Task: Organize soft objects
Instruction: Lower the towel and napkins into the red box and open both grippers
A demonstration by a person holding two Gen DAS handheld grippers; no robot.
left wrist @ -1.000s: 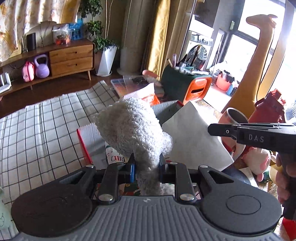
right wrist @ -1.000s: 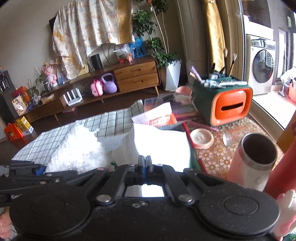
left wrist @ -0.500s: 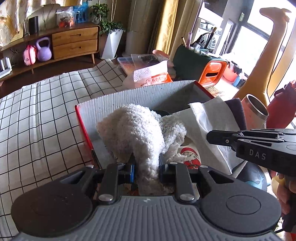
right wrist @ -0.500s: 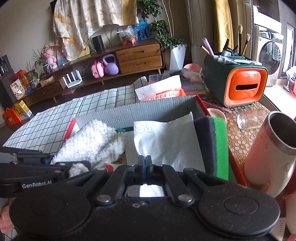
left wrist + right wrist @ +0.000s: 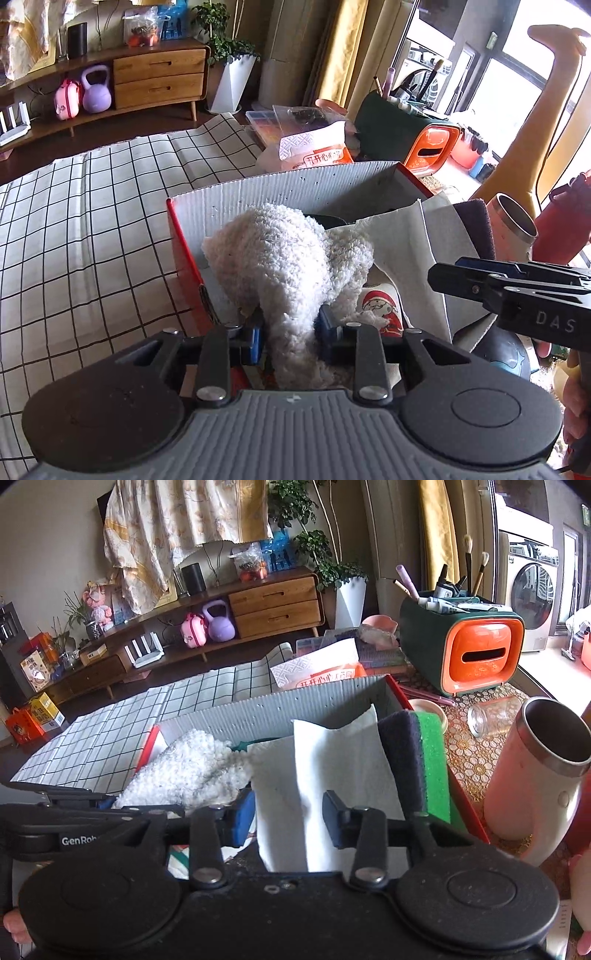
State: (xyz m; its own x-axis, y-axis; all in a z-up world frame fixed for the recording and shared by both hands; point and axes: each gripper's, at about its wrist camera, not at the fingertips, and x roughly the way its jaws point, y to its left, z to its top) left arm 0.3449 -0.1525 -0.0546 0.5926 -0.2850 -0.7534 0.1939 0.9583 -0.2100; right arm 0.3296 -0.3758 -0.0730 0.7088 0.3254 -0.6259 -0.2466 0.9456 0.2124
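the left tool (image 5: 291,334) is clamped on a fluffy white towel (image 5: 284,258), whose bulk slumps forward into the red-sided box (image 5: 295,184) with its grey corrugated lining. the right tool (image 5: 289,814) has its jaws spread apart, a white paper napkin (image 5: 332,760) standing loose between them inside the same box. a dark and green sponge (image 5: 421,757) stands on edge at the box's right wall. beside the towel lies a small santa-printed item (image 5: 380,310). readable writing: "das" on the right tool's body in the left view, "genrob" on the left tool's body in the right view. behind the box sits an orange-and-white packet (image 5: 314,151) with chinese characters i cannot make out.
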